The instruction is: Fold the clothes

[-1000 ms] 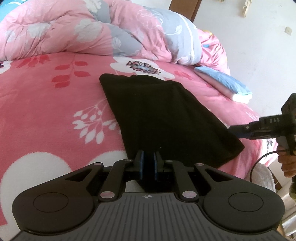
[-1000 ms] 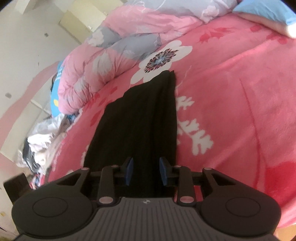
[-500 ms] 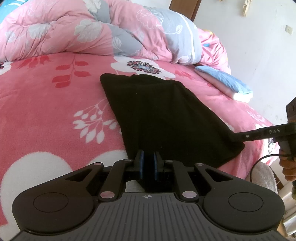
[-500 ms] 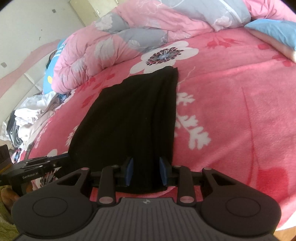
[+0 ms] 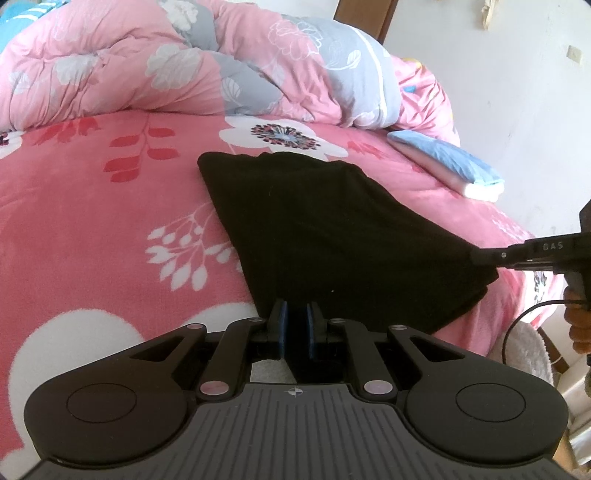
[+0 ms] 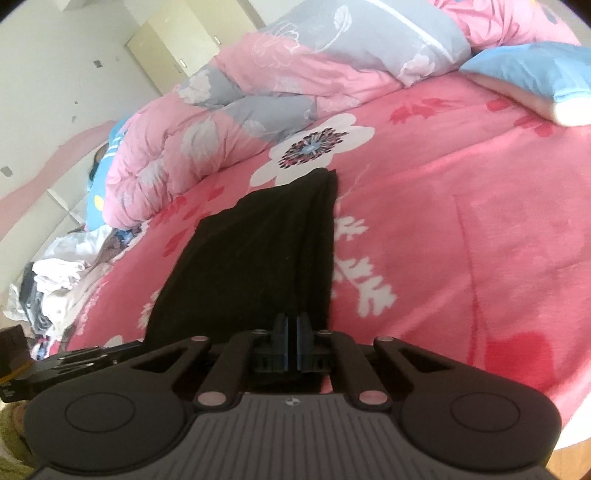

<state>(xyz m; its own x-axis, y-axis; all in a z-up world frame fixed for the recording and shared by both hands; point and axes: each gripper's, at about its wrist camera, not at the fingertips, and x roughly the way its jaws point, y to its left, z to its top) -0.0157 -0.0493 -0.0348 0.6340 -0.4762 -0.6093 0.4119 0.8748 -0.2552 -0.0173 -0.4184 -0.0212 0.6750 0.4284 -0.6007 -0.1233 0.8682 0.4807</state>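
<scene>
Black garment [image 5: 332, 236] lies flat on the pink floral bed [image 5: 92, 229], frame centre in both views. Left gripper [image 5: 295, 325] jaws clamped on its near hem; right gripper [image 6: 291, 332] jaws clamped on its near right corner.

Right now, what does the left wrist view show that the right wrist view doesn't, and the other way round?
Only the left wrist view shows the wooden door frame behind the quilt and the person's hand on the right gripper's handle. Only the right wrist view shows the cream cabinet and the pile of loose clothes beside the bed. Both show the black garment flat on the pink floral blanket, the bunched quilt, the blue folded item, and each gripper shut on the garment's near edge.
</scene>
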